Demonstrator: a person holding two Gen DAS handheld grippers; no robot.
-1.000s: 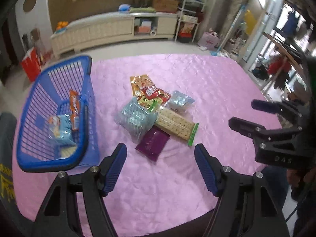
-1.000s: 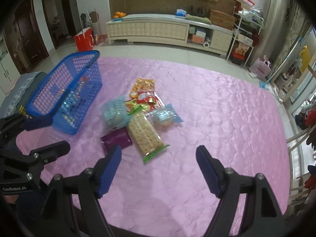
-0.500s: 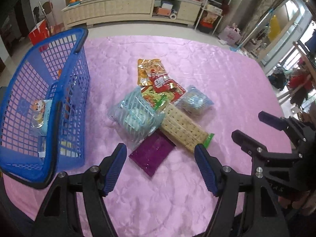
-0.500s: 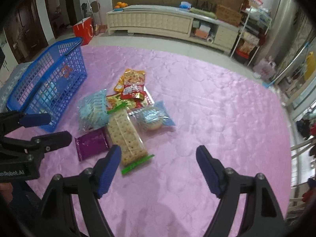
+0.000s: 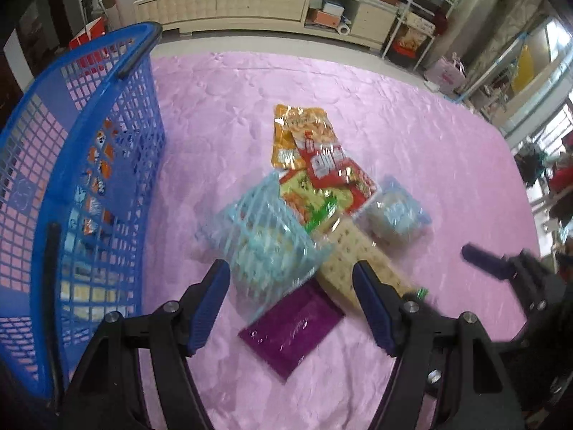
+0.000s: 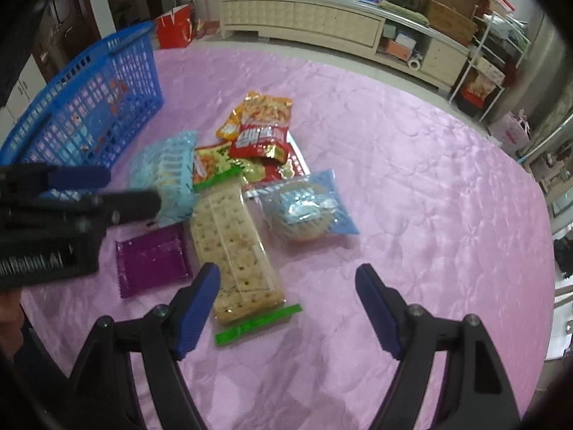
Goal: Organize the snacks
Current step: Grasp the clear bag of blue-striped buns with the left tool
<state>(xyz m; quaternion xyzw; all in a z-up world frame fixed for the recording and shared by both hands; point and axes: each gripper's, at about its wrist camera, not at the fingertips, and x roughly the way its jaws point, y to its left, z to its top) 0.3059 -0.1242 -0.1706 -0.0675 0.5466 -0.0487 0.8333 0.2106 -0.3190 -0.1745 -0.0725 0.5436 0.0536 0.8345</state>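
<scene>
Purple packet [image 5: 292, 326] below spread left gripper [image 5: 290, 304]; right gripper [image 6: 286, 304] spread, empty.

Each hand-held gripper, left [image 5: 292, 304] and right [image 6: 286, 304], has a black plastic frame with two angular arms, silver screw heads at the joints, and ribbed blue pads [image 5: 209, 302] lining the fingertips.

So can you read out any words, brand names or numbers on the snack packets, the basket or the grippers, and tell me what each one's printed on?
None can be read for certain.
Red foil snack packet: large white characters, too blurred to read.
Orange snack packet: print too small.
Black body of the left gripper in the right wrist view: white lettering, smeared by motion.
Long clear cracker pack's green end strip: tiny print, unreadable.
</scene>
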